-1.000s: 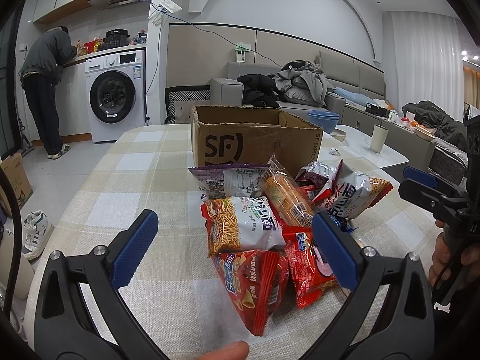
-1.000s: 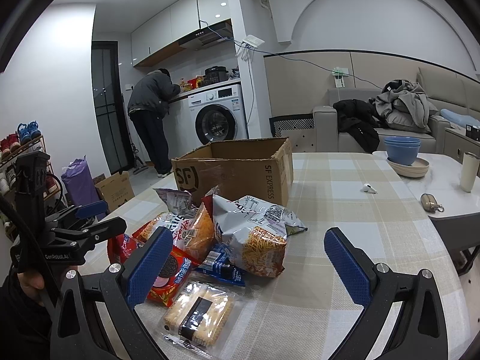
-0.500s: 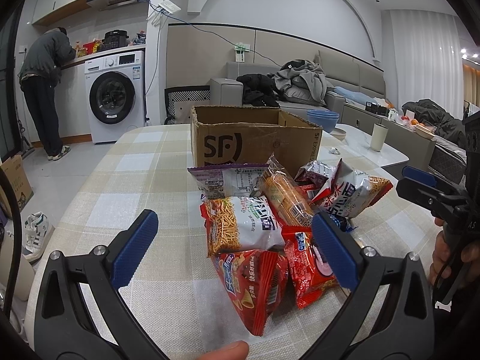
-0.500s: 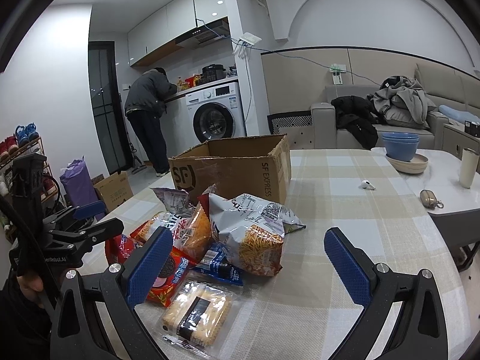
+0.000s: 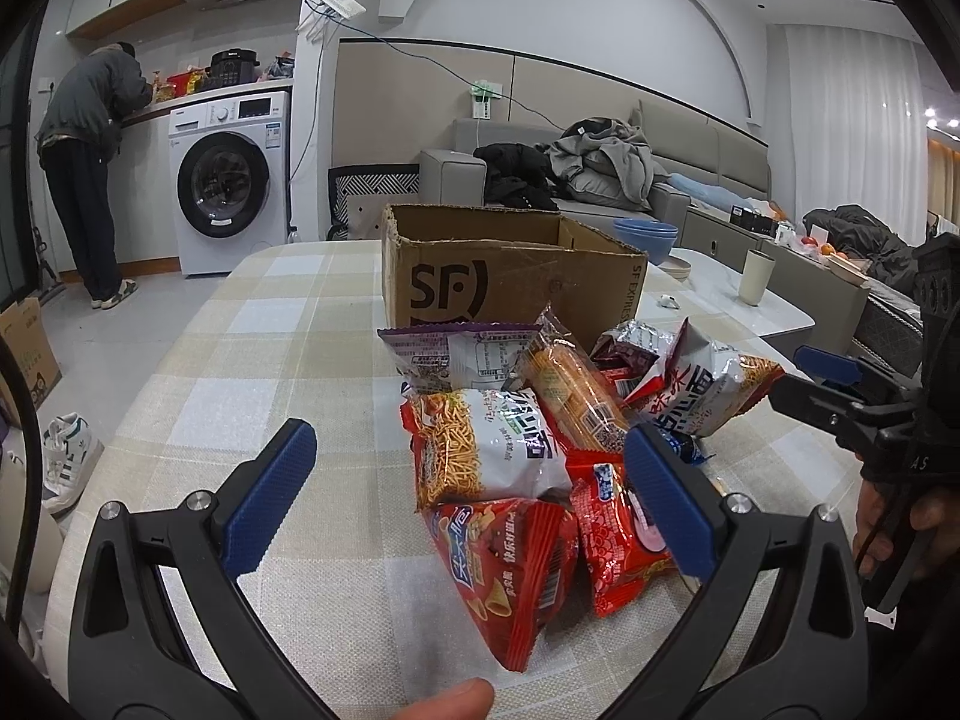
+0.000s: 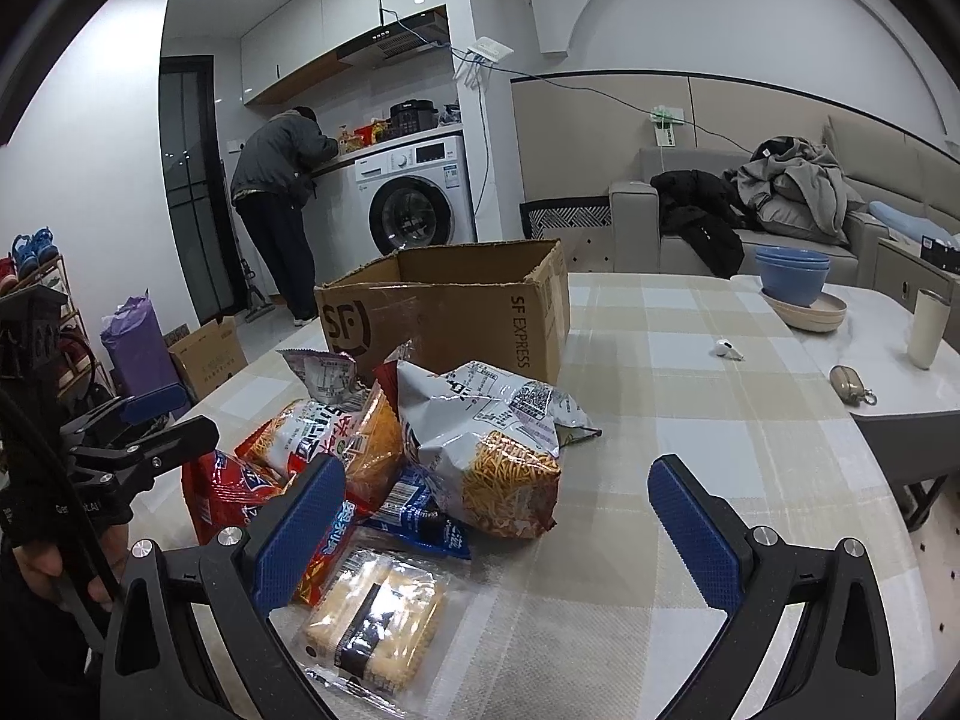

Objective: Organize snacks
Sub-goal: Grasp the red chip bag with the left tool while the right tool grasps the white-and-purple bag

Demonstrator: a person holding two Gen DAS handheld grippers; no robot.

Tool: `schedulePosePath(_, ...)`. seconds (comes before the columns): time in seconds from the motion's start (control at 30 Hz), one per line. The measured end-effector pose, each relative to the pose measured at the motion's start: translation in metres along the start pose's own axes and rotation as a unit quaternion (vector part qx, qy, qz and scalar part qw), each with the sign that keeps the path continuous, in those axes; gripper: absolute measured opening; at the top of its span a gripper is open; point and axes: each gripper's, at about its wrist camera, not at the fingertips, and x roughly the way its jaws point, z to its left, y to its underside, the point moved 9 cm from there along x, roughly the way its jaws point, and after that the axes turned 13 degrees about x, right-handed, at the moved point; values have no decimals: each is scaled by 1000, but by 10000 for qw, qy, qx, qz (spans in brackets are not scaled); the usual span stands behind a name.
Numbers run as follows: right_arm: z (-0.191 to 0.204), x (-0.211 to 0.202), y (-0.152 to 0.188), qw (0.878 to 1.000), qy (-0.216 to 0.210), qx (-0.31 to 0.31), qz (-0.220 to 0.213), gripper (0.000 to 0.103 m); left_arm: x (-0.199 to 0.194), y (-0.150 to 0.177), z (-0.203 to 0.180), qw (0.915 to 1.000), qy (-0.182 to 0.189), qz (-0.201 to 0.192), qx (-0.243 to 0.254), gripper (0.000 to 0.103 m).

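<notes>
1. Our left claw [image 5: 468, 501] is spread wide and holds nothing. It hangs just above the tabletop [image 5: 252, 360].
2. Between its blue pads [image 5: 270, 498] we see the snack pile. A red chip bag [image 5: 510, 564] lies closest, right in front of the claw.
3. Just past the red bag is a white noodle bag [image 5: 489, 450]. A long orange cracker pack [image 5: 573, 396] leans beside it, toward the right pad.
4. A red cookie pack [image 5: 618, 540] lies partly behind the right pad.
5. Farther out, behind the pile, stands an open cardboard box [image 5: 510, 282]. The far snacks sit very near its front wall; we cannot tell if they touch it.
6. Our right claw [image 6: 498, 531] is spread wide too, and it is empty.
7. A clear pack of square crackers [image 6: 375, 618] lies right in front of it, near the left pad.
8. A crumpled white noodle bag [image 6: 486, 444] sits ahead, between the pads. A blue wrapper [image 6: 420, 519] peeks out under it.
9. From this claw, the cardboard box [image 6: 456, 324] is behind the pile.
10. Off to the right of this claw, well apart from the snacks, sit blue bowls [image 6: 792, 270] and a pale cup [image 6: 927, 330].
</notes>
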Motion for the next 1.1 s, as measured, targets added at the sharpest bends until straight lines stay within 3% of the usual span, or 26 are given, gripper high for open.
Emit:
schedulePosePath(0.4, -5, 38, 8, 9976, 68, 191, 663, 103, 8, 5, 0, 9991, 67, 330, 248, 102)
schedulePosePath(0.73, -10, 65, 3, 9946, 15, 388, 961, 102, 16, 8, 4, 9977, 398, 492, 231, 102)
schedulePosePath(0.87, -7, 72, 4, 9936, -44, 323, 1080, 89, 19, 12, 4, 9972, 340, 578, 332, 102)
schedulePosePath(1.1, 3, 72, 8, 9937, -220, 113, 1097, 64, 22, 21, -10, 9929, 806, 713, 514, 102)
